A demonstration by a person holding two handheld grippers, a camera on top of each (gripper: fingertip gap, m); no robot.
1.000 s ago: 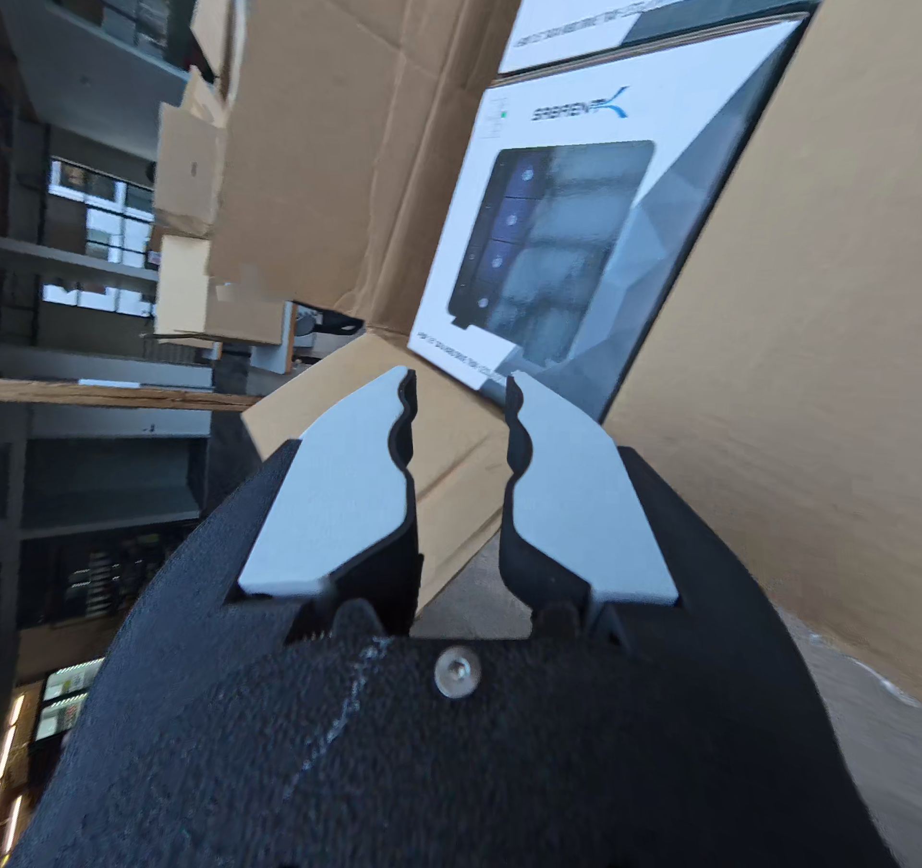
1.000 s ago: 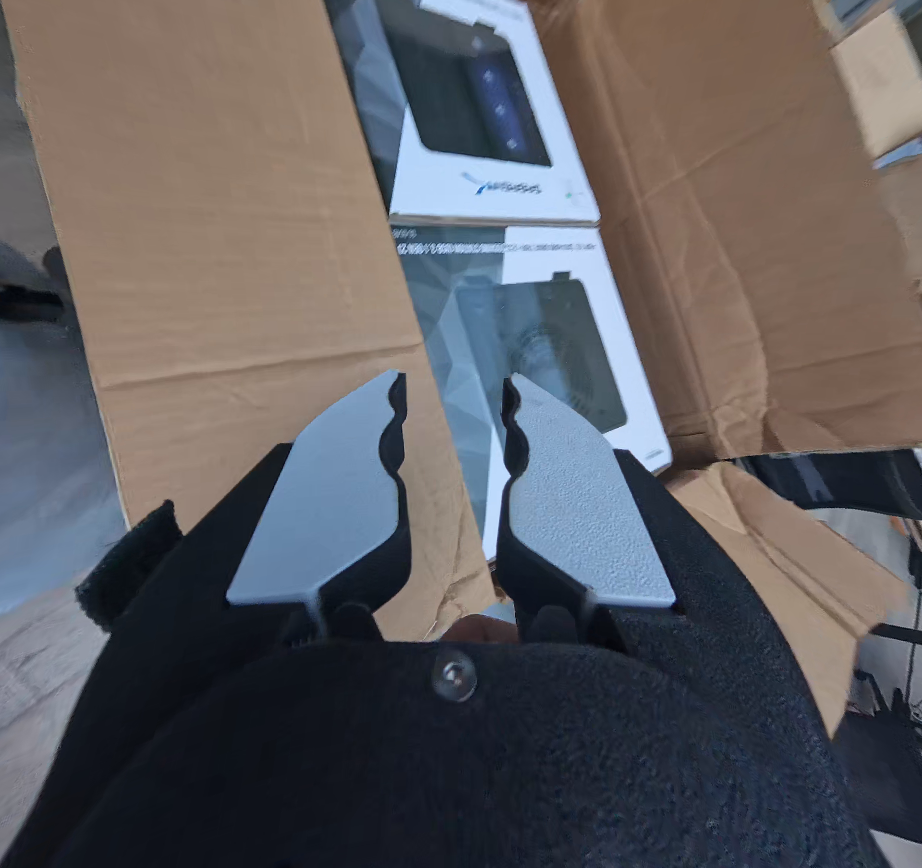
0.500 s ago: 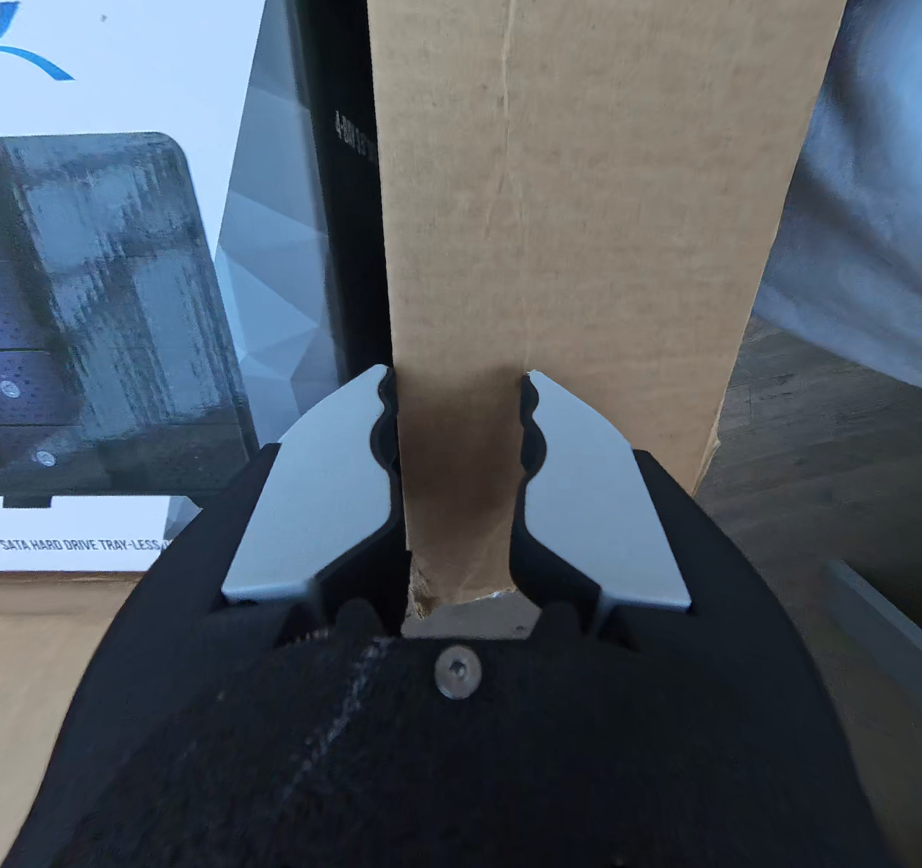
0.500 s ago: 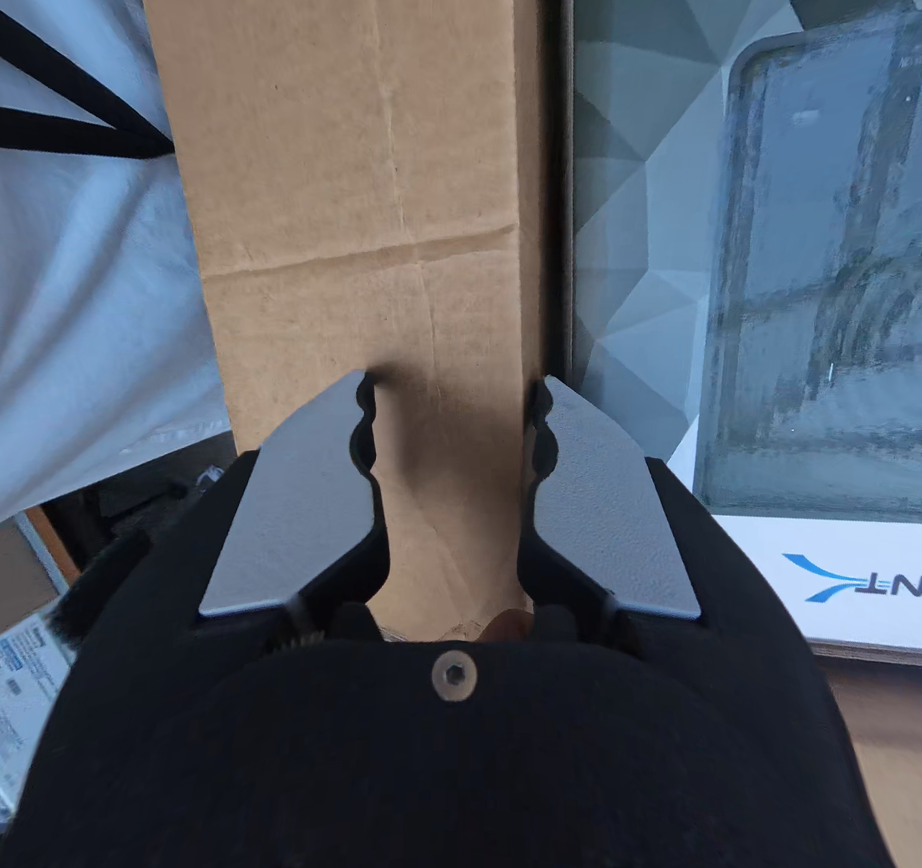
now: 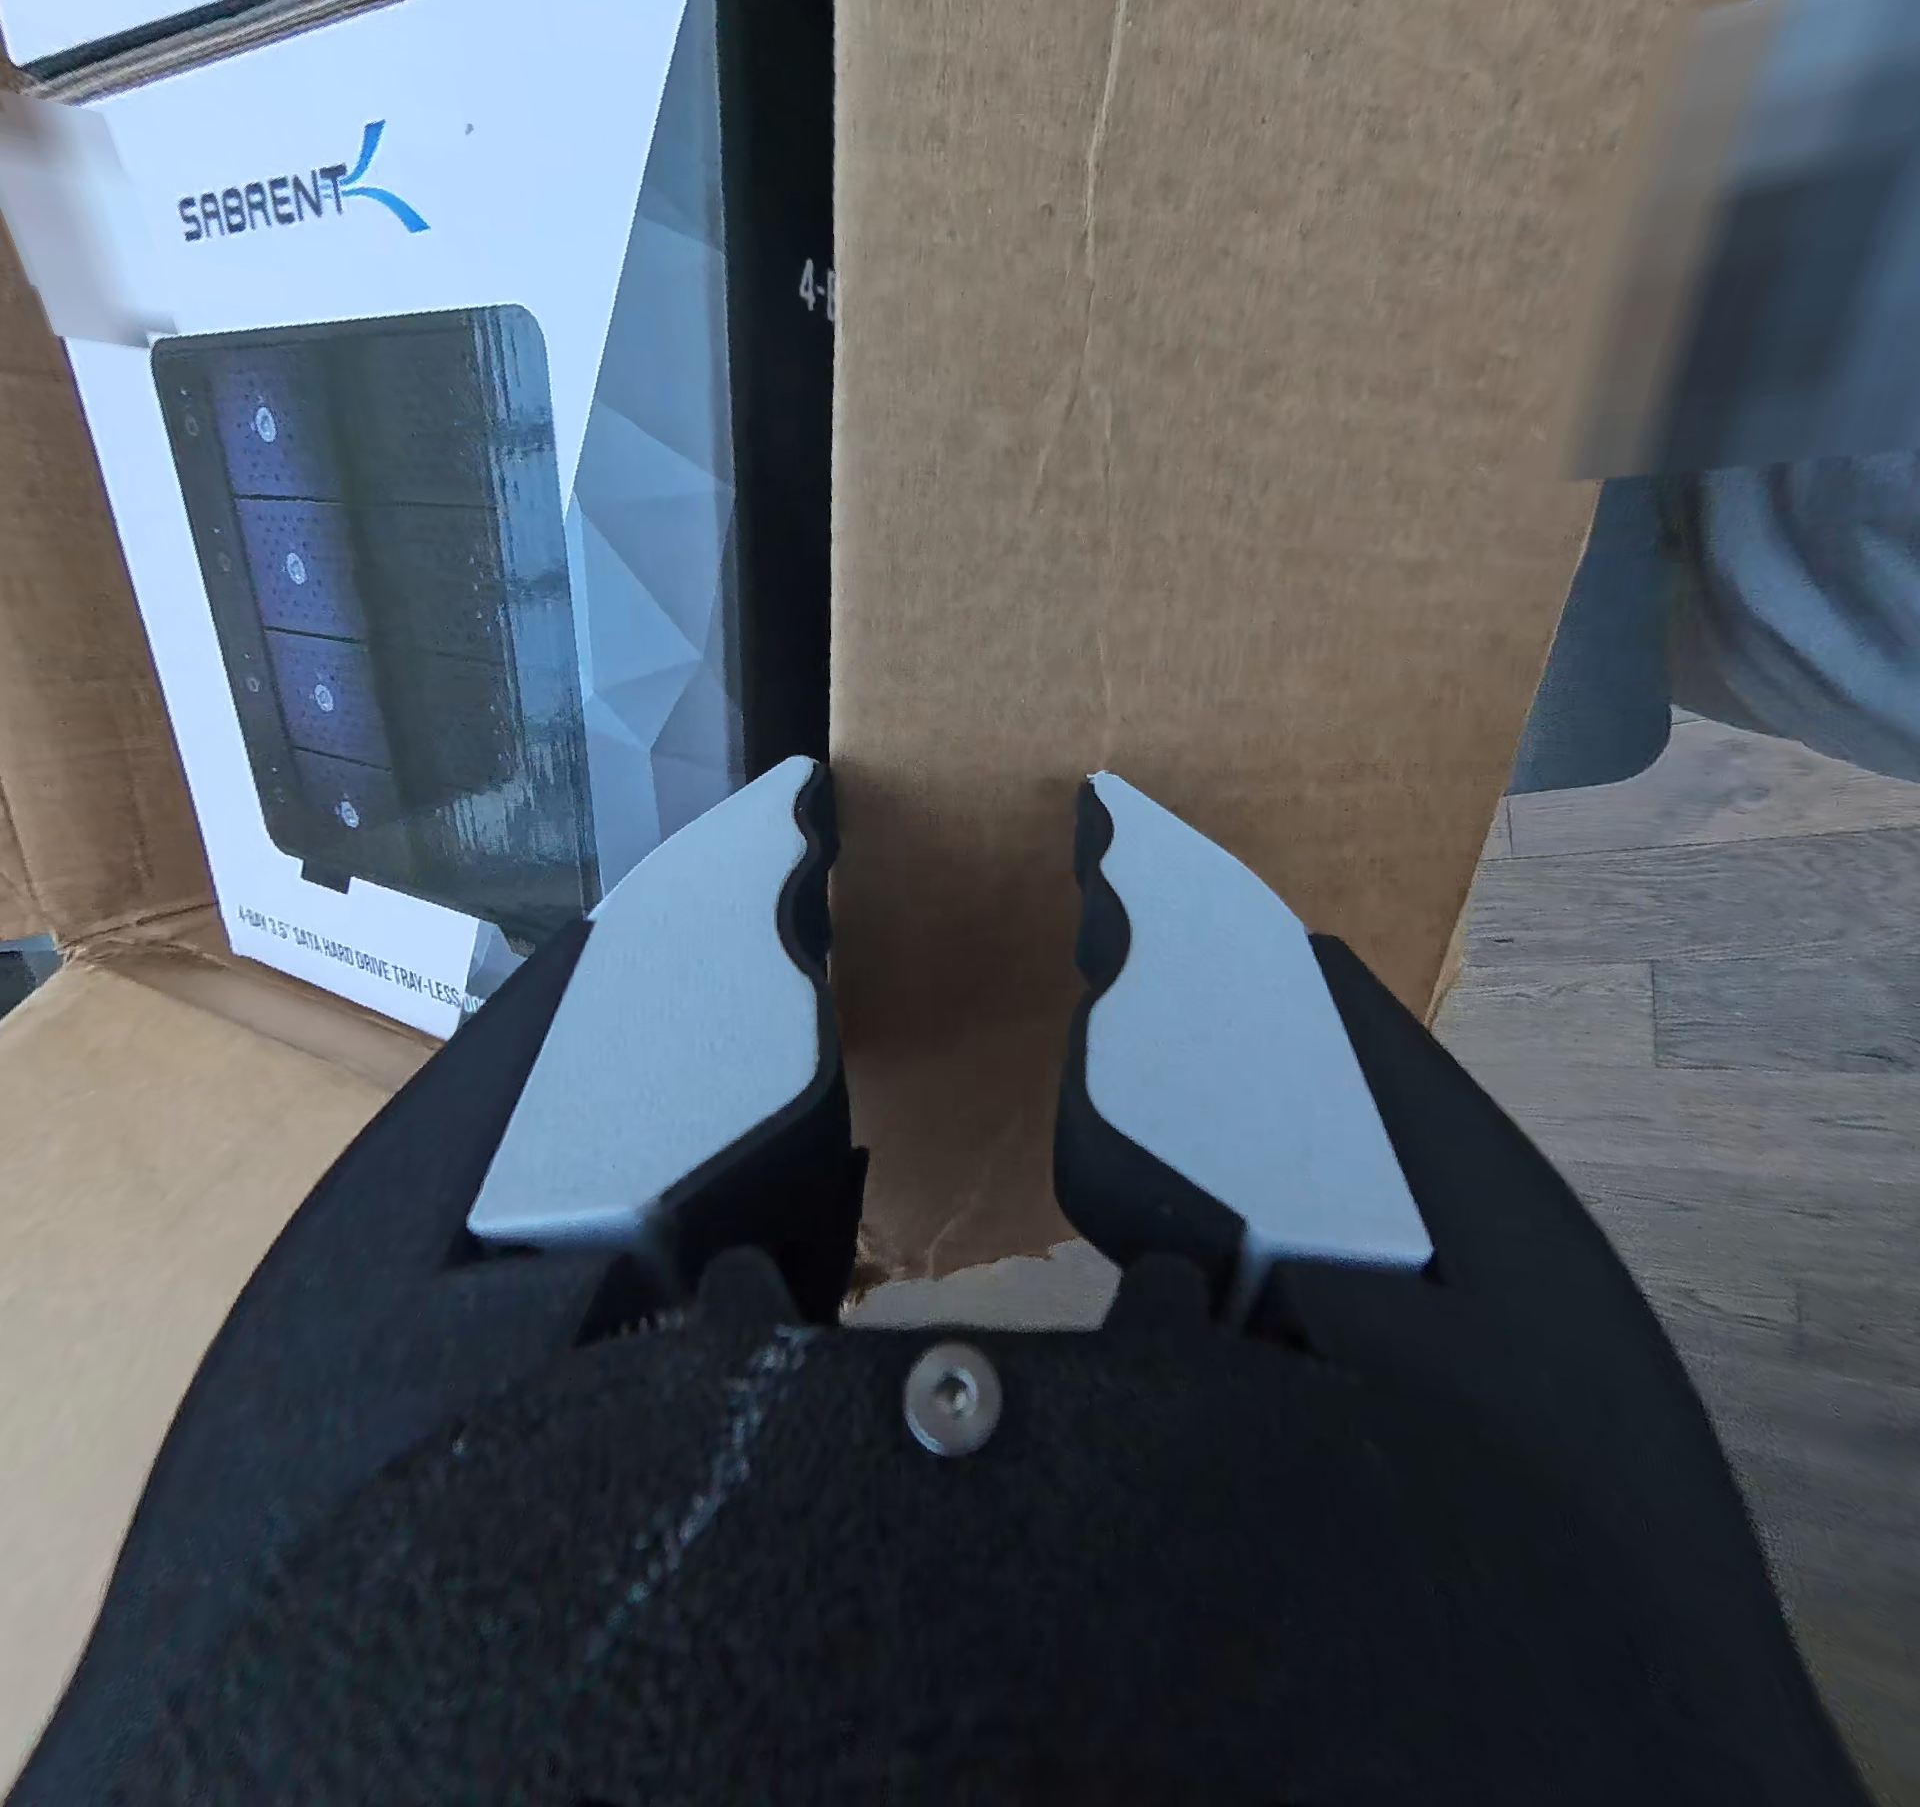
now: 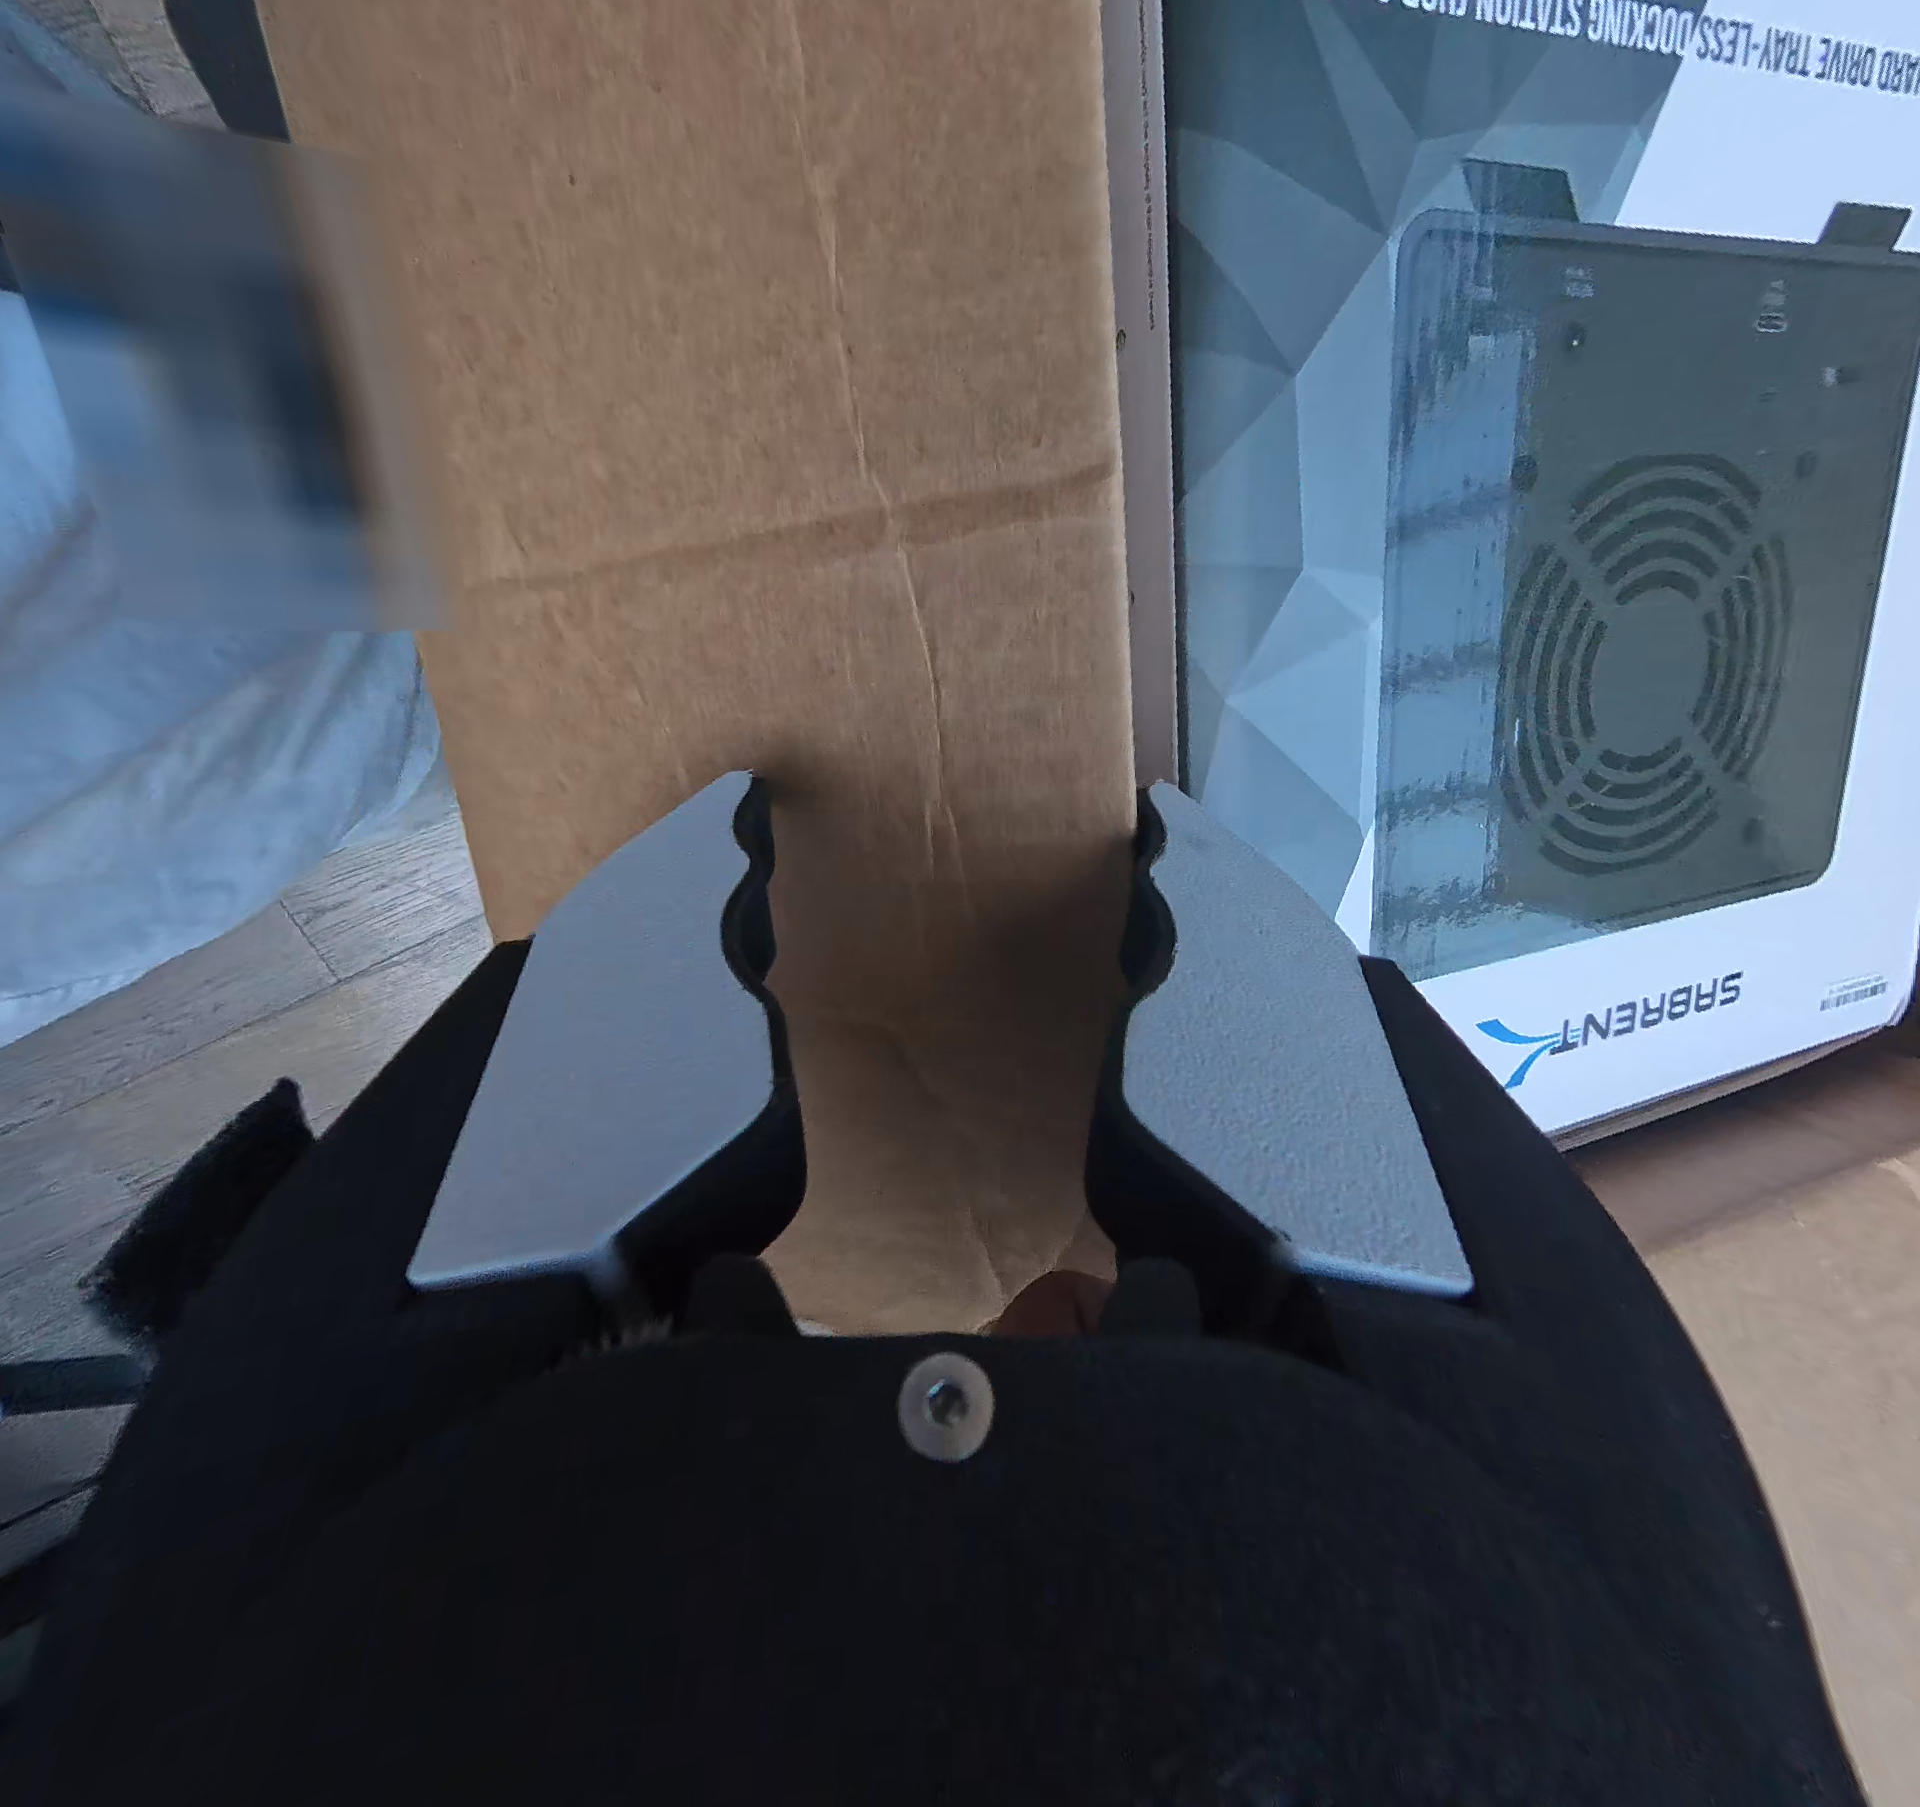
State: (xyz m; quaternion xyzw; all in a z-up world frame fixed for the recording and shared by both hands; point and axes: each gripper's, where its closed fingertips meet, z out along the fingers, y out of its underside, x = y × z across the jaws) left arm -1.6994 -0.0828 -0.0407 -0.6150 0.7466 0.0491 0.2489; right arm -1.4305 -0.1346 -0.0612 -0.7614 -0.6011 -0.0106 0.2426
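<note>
My left gripper (image 5: 948,789) is open, its jaws spread over an upright brown cardboard flap (image 5: 1195,407) of an open carton; the flap's torn near edge sits between the fingers. A white product box (image 5: 395,469) picturing a black drive enclosure stands in the carton just left of that flap. My right gripper (image 6: 951,786) is open too, its jaws spread over another cardboard flap (image 6: 727,323). A second product box face (image 6: 1558,562) showing a fan grille lies right of it. I cannot tell whether the pads touch the cardboard.
Another carton flap (image 5: 156,1186) lies at the lower left of the left wrist view. Wooden floor (image 5: 1714,1030) shows to the right, with a person's grey clothing (image 5: 1787,635). In the right wrist view, floor (image 6: 208,1009) and pale fabric (image 6: 156,770) lie left. The left gripper's tips are roughly 30 cm from the right gripper's.
Both grippers swung from looking across the open carton to facing a side flap each, close up. Both jaws have opened wider around the flaps.
</note>
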